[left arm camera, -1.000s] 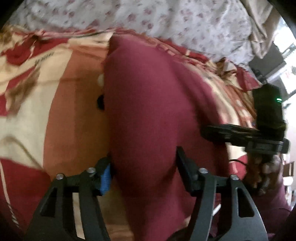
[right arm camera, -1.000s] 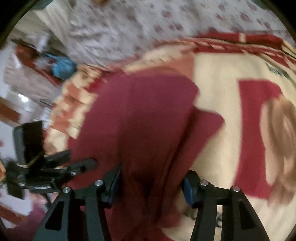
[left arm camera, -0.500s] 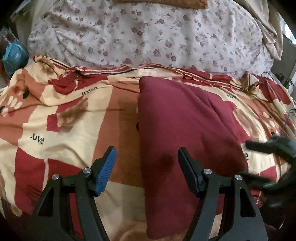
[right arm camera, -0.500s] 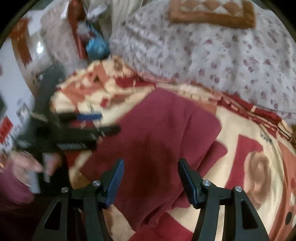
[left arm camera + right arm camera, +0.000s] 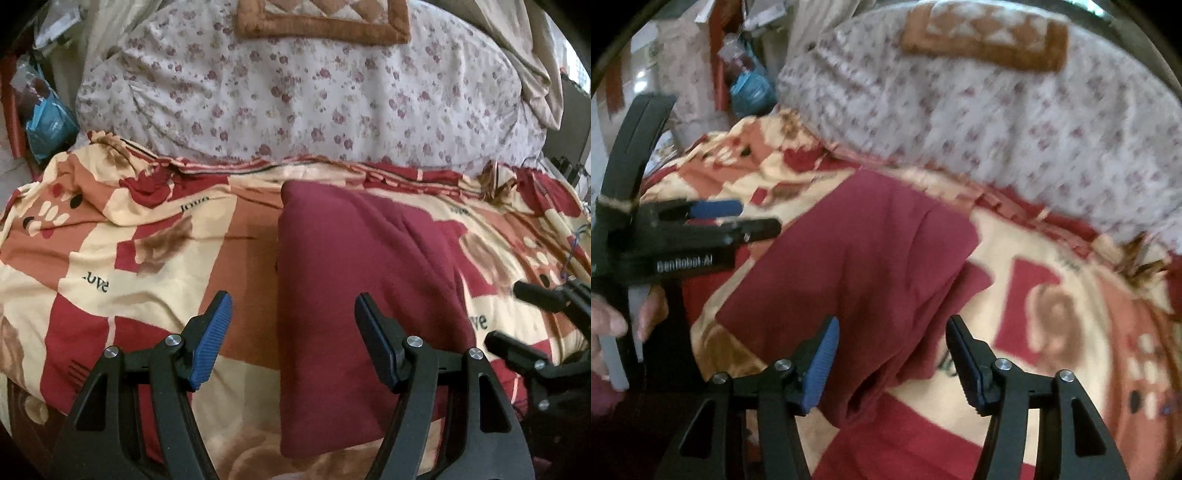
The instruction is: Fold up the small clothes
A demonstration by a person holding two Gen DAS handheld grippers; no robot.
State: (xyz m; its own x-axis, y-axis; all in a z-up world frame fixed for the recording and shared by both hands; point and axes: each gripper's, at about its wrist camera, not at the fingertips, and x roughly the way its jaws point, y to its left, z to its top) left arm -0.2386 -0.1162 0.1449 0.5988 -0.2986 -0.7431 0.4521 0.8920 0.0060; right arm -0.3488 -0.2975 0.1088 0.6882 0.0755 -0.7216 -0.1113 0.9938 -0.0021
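Note:
A dark red garment (image 5: 354,280) lies folded into a long rectangle on the patterned bedspread (image 5: 155,243). It also shows in the right wrist view (image 5: 864,280), with an under-layer sticking out at its right edge. My left gripper (image 5: 293,332) is open and empty, held above the garment's near left edge. My right gripper (image 5: 892,354) is open and empty above the garment's near right corner. The right gripper also shows at the right edge of the left wrist view (image 5: 532,314), and the left gripper at the left of the right wrist view (image 5: 753,218).
A large floral cushion (image 5: 314,92) lies across the far side of the bed, with a brown quilted pillow (image 5: 325,18) on it. Blue bags and clutter (image 5: 48,118) sit at the far left beside the bed. A beige cloth (image 5: 532,55) hangs at the far right.
Both grippers have let go of the dark red garment and pulled back and up from it. The garment now lies flat and folded on the bedspread.

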